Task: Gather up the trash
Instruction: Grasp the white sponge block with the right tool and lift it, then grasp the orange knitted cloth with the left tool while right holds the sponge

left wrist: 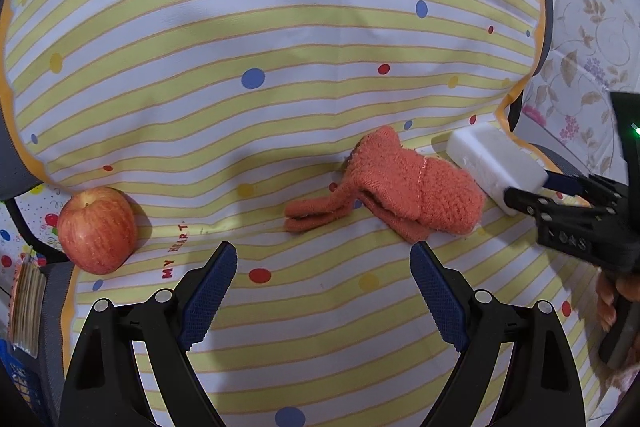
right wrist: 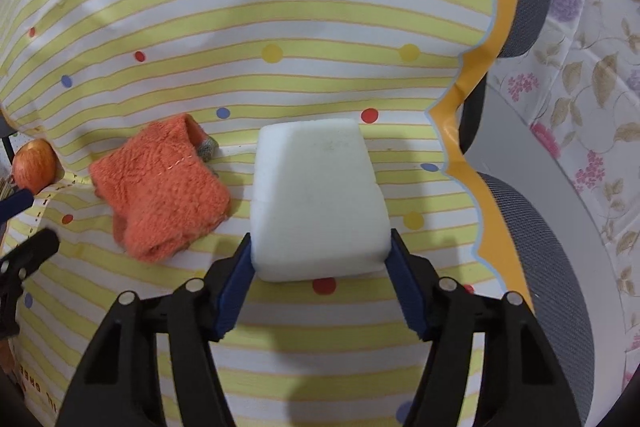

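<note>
A white foam block [right wrist: 318, 199] lies on the striped, dotted cloth [right wrist: 280, 27]. My right gripper [right wrist: 320, 251] is shut on the block's near end, one blue pad on each side. The block [left wrist: 494, 163] and the right gripper [left wrist: 532, 195] also show at the right of the left wrist view. An orange knitted glove [left wrist: 396, 191] lies crumpled just left of the block; it also shows in the right wrist view [right wrist: 160, 187]. My left gripper [left wrist: 323, 259] is open and empty, just in front of the glove.
A red apple [left wrist: 97, 230] sits at the cloth's left edge, small in the right wrist view [right wrist: 34, 165]. Grey chair cushions [right wrist: 560, 267] and a floral sheet [right wrist: 592, 87] lie to the right of the cloth's orange scalloped border. A packet of sticks [left wrist: 26, 303] lies far left.
</note>
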The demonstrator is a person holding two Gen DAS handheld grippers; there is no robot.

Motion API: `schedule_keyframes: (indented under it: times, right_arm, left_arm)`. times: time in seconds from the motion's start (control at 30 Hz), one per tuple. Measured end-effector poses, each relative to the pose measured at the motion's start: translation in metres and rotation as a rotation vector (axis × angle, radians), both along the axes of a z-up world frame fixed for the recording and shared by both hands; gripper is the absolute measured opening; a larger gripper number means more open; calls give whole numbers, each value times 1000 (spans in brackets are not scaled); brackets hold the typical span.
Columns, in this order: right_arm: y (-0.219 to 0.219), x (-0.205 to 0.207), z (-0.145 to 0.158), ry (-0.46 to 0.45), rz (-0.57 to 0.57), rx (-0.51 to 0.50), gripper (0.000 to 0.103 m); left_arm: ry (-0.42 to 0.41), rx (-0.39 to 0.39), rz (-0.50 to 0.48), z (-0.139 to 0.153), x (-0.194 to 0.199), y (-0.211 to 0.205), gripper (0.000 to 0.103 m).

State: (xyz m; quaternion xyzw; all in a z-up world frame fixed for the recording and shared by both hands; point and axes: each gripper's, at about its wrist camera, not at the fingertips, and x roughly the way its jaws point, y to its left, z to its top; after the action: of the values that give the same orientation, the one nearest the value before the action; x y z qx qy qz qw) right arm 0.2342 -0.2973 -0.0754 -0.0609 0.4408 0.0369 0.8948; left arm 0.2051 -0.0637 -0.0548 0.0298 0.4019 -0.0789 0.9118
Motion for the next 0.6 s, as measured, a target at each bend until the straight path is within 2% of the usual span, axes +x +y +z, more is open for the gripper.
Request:
schedule_keyframes:
  times: [0.13, 0.27, 0.33, 0.5, 0.57, 0.6]
  right_arm:
    - [-3, -18, 11, -16, -22, -4, 61]
    - [-7, -40, 29, -68, -45, -7, 61]
    - [-12, -46, 37, -89, -55, 13, 61]
    - [-11, -59, 49, -111, -56, 39, 61]
    - [-11, -59, 49, -109, -52, 44, 61]
    - [-13, -58, 48, -106, -52, 53, 61]
  left_arm:
    - [14, -6, -26, -2, 8, -5, 81]
    - [-7, 2, -49, 1, 16, -12, 79]
    - [-4, 11, -61, 0, 23, -17, 73]
    - [3, 21, -90, -3, 48, -30, 69]
    - [32, 29, -106, -7, 61, -37, 65]
    - [51, 30, -111, -10, 66, -38, 59]
